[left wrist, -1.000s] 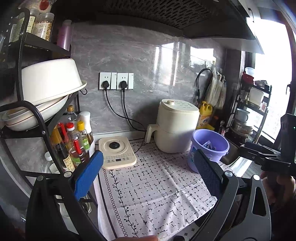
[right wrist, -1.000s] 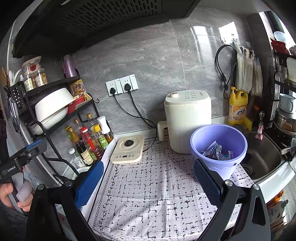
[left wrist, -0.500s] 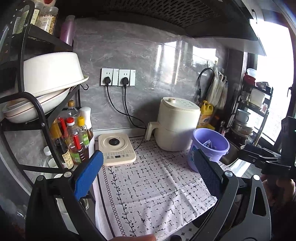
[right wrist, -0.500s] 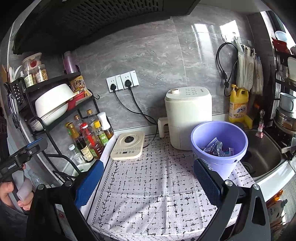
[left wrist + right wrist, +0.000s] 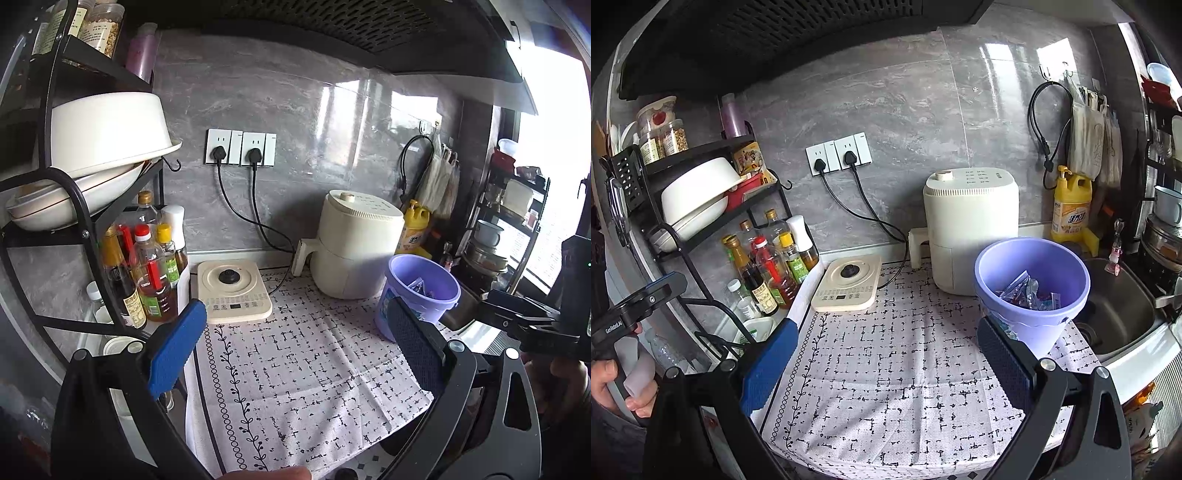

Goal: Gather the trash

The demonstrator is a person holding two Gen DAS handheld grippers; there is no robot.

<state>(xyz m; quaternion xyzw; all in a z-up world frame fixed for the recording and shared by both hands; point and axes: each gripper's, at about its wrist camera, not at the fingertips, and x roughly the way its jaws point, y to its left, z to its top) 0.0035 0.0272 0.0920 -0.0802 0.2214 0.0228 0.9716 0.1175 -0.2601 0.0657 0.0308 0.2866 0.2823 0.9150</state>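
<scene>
Both tongs, left tongs (image 5: 295, 347) and right tongs (image 5: 886, 350): spread apart, empty | round lilac plastic bucket (image 5: 1032, 291) on patterned cloth-covered bench (image 5: 905, 369), crumpled wrappers (image 5: 1027, 293) inside | step: collecting looks finished | next: only check for strays.

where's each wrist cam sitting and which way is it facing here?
Left wrist: on the left tongs, open, empty, facing the backsplash across the patterned cloth; right tongs at its right edge.
Right wrist: on the right tongs, open, empty, higher, looking into the purple bucket of wrappers; left hand at its left edge.
Shared: bucket, air fryer, induction hob, bottle rack.
</scene>
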